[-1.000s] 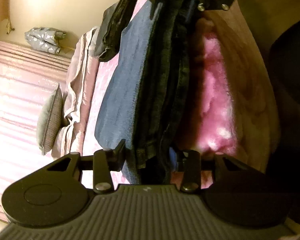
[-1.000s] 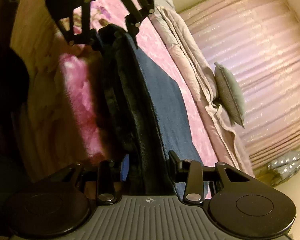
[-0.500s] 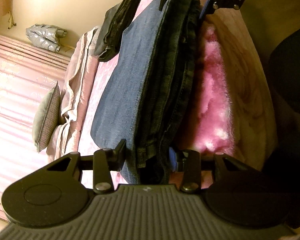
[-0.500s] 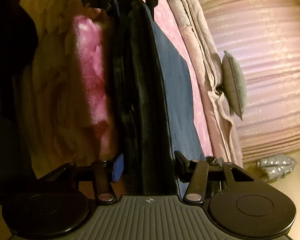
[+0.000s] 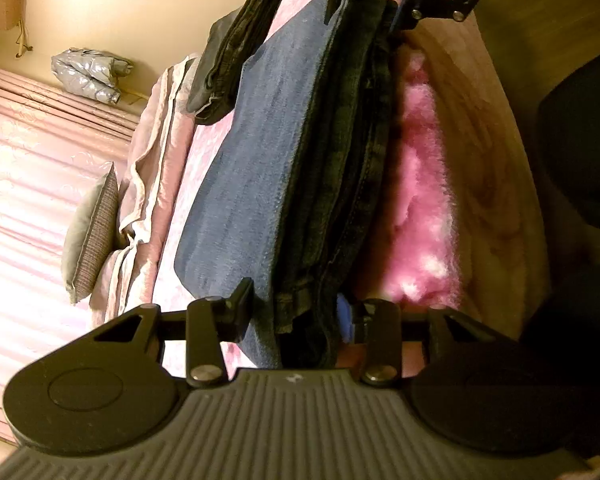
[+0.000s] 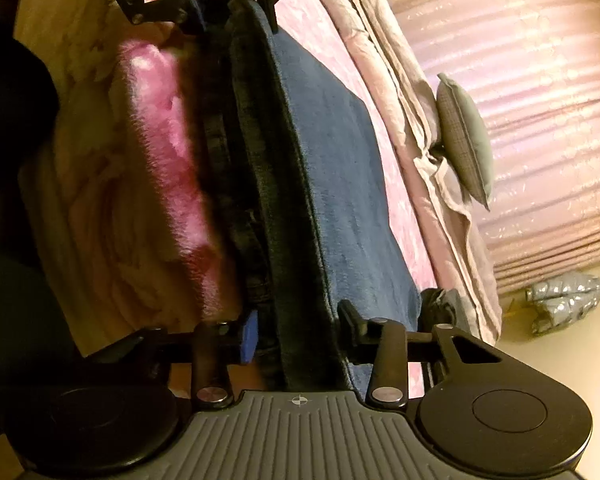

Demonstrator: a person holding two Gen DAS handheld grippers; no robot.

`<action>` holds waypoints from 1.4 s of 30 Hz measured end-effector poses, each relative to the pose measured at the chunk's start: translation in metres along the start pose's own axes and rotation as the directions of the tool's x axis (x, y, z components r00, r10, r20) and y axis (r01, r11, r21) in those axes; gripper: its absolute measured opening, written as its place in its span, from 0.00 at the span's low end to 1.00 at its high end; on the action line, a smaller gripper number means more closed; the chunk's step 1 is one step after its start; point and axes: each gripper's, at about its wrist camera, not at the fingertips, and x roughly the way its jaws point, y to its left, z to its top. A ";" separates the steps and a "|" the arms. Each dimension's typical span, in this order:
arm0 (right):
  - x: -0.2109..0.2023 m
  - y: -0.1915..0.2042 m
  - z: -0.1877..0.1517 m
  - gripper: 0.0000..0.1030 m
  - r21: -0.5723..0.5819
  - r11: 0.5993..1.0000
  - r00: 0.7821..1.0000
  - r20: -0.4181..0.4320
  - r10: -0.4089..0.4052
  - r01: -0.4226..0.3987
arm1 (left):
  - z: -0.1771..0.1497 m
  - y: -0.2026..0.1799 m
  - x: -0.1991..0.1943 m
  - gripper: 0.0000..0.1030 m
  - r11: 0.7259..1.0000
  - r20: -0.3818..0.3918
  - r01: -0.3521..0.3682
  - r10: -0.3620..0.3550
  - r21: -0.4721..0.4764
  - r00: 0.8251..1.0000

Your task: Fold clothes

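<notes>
A folded pair of blue jeans (image 5: 252,152) hangs stretched between my two grippers above the bed, its dark edge layers stacked on the side toward the pink blanket. My left gripper (image 5: 294,308) is shut on the near end of the jeans in the left wrist view. My right gripper (image 5: 368,4) clamps the far end at the top of that view. In the right wrist view the same jeans (image 6: 332,168) run from my right gripper (image 6: 296,332) up to my left gripper (image 6: 230,4). Both sets of fingertips are partly hidden by denim.
A folded dark garment (image 5: 232,56) lies on the pink bedspread (image 5: 180,208) beyond the jeans. A fluffy pink blanket (image 5: 420,200) lies beneath them. A crumpled pale duvet (image 5: 156,152), a grey cushion (image 5: 88,240), pink curtains (image 6: 540,100) and a silver jacket (image 5: 88,72) border the bed.
The opposite gripper has slid toward the top edge of each view as the two ends drew a little apart. The jeans stay clamped at both ends.
</notes>
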 end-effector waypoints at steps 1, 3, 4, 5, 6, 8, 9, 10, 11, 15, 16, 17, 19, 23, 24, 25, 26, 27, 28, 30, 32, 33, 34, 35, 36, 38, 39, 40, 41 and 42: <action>-0.002 0.000 -0.001 0.36 0.001 1.000 1.000 -0.001 0.002 -0.002 | 0.000 0.000 -0.002 0.34 1.000 0.005 0.002 -0.002 -0.002 1.000; -0.007 0.001 -0.002 0.36 0.002 1.000 1.000 -0.003 0.007 -0.007 | 0.000 -0.004 -0.006 0.34 1.000 0.012 0.003 -0.003 -0.002 1.000; -0.009 0.002 -0.003 0.36 -0.002 1.000 1.000 -0.002 0.006 -0.006 | -0.001 -0.007 -0.007 0.34 1.000 0.014 -0.001 0.000 0.003 1.000; -0.009 0.004 -0.004 0.36 -0.014 1.000 1.000 0.003 0.000 0.000 | -0.002 -0.010 -0.007 0.35 1.000 0.016 -0.004 0.004 0.008 1.000; -0.008 0.007 -0.005 0.37 -0.027 1.000 1.000 0.008 -0.007 0.007 | -0.003 -0.013 -0.007 0.36 1.000 0.017 -0.006 0.005 0.011 1.000; -0.013 0.008 -0.006 0.41 -0.027 1.000 1.000 0.012 -0.004 0.004 | -0.005 -0.016 -0.007 0.40 1.000 0.020 -0.007 0.007 0.000 1.000; -0.016 0.008 -0.006 0.45 -0.021 1.000 1.000 0.012 0.001 -0.001 | -0.007 -0.016 -0.009 0.40 1.000 0.023 -0.006 0.006 -0.011 1.000; -0.019 0.007 -0.006 0.47 -0.009 1.000 1.000 0.016 0.010 -0.010 | -0.009 -0.013 -0.013 0.42 0.999 0.033 0.003 -0.002 -0.032 0.999; -0.023 0.003 -0.006 0.50 0.016 1.000 0.999 0.025 0.025 -0.025 | -0.012 -0.011 -0.017 0.44 0.998 0.044 0.015 -0.012 -0.056 0.999; -0.047 -0.013 -0.006 0.51 0.149 0.985 0.995 0.063 0.084 -0.092 | -0.033 0.012 -0.038 0.43 0.977 0.081 0.083 -0.068 -0.197 0.994; -0.054 -0.017 -0.005 0.51 0.188 0.976 0.992 0.078 0.097 -0.110 | -0.040 0.018 -0.044 0.43 0.969 0.086 0.095 -0.077 -0.230 0.993; -0.060 -0.022 -0.002 0.51 0.226 0.966 0.989 0.101 0.105 -0.126 | -0.045 0.024 -0.051 0.43 0.962 0.090 0.100 -0.079 -0.256 0.993; -0.069 -0.032 0.006 0.51 0.292 0.944 0.982 0.146 0.117 -0.156 | -0.057 0.034 -0.065 0.43 0.947 0.097 0.106 -0.080 -0.304 0.992; -0.063 -0.052 0.005 0.51 0.434 0.880 0.976 0.180 0.123 -0.191 | -0.069 0.055 -0.085 0.43 0.907 0.097 0.084 -0.048 -0.413 0.994; -0.059 -0.056 0.001 0.51 0.469 0.861 0.976 0.178 0.125 -0.196 | -0.069 0.062 -0.086 0.43 0.897 0.095 0.080 -0.043 -0.436 0.995; -0.055 -0.060 -0.003 0.51 0.503 0.841 0.976 0.175 0.127 -0.200 | -0.068 0.068 -0.086 0.43 0.886 0.093 0.076 -0.038 -0.457 0.995; -0.051 -0.064 -0.007 0.51 0.537 0.819 0.976 0.173 0.129 -0.203 | -0.068 0.074 -0.085 0.43 0.875 0.090 0.073 -0.034 -0.478 0.995; -0.047 -0.068 -0.011 0.51 0.569 0.796 0.977 0.171 0.131 -0.206 | -0.066 0.079 -0.084 0.43 0.869 0.093 0.075 -0.033 -0.489 0.995; -0.043 -0.072 -0.015 0.51 0.601 0.772 0.977 0.168 0.133 -0.209 | -0.061 0.082 -0.080 0.43 0.865 0.098 0.078 -0.034 -0.495 0.995; -0.035 -0.080 -0.023 0.51 0.661 0.720 0.977 0.164 0.137 -0.212 | -0.050 0.089 -0.070 0.43 0.860 0.111 0.090 -0.039 -0.502 0.993; -0.027 -0.088 -0.031 0.51 0.717 0.663 0.977 0.160 0.142 -0.214 | -0.036 0.093 -0.056 0.43 0.852 0.137 0.120 -0.058 -0.509 0.989; -0.023 -0.092 -0.035 0.50 0.744 0.633 0.977 0.159 0.144 -0.214 | -0.029 0.093 -0.048 0.43 0.848 0.148 0.137 -0.069 -0.513 0.987; -0.019 -0.097 -0.039 0.50 0.769 0.602 0.977 0.157 0.147 -0.214 | -0.021 0.093 -0.039 0.43 0.844 0.157 0.159 -0.090 -0.513 0.983; -0.016 -0.101 -0.043 0.50 0.793 0.571 0.976 0.155 0.150 -0.213 | -0.012 0.092 -0.029 0.43 0.840 0.165 0.183 -0.113 -0.511 0.980; -0.012 -0.105 -0.047 0.50 0.816 0.538 0.976 0.154 0.152 -0.212 | -0.004 0.090 -0.022 0.43 0.841 0.173 0.203 -0.132 -0.502 0.976; -0.011 -0.109 -0.054 0.50 0.839 0.495 0.973 0.168 0.156 -0.224 | 0.014 0.087 -0.013 0.43 0.840 0.194 0.243 -0.167 -0.485 0.967; -0.012 -0.110 -0.057 0.50 0.846 0.480 0.971 0.179 0.157 -0.233 | 0.022 0.086 -0.011 0.43 0.837 0.210 0.264 -0.183 -0.479 0.960; -0.013 -0.111 -0.060 0.50 0.852 0.464 0.969 0.190 0.159 -0.243 | 0.031 0.084 -0.008 0.43 0.831 0.228 0.291 -0.203 -0.474 0.952; -0.014 -0.112 -0.063 0.50 0.857 0.449 0.967 0.201 0.159 -0.252 | 0.040 0.082 -0.006 0.43 0.824 0.246 0.318 -0.224 -0.469 0.943; -0.015 -0.113 -0.066 0.50 0.863 0.433 0.964 0.212 0.160 -0.261 | 0.049 0.080 -0.003 0.43 0.816 0.263 0.344 -0.244 -0.464 0.933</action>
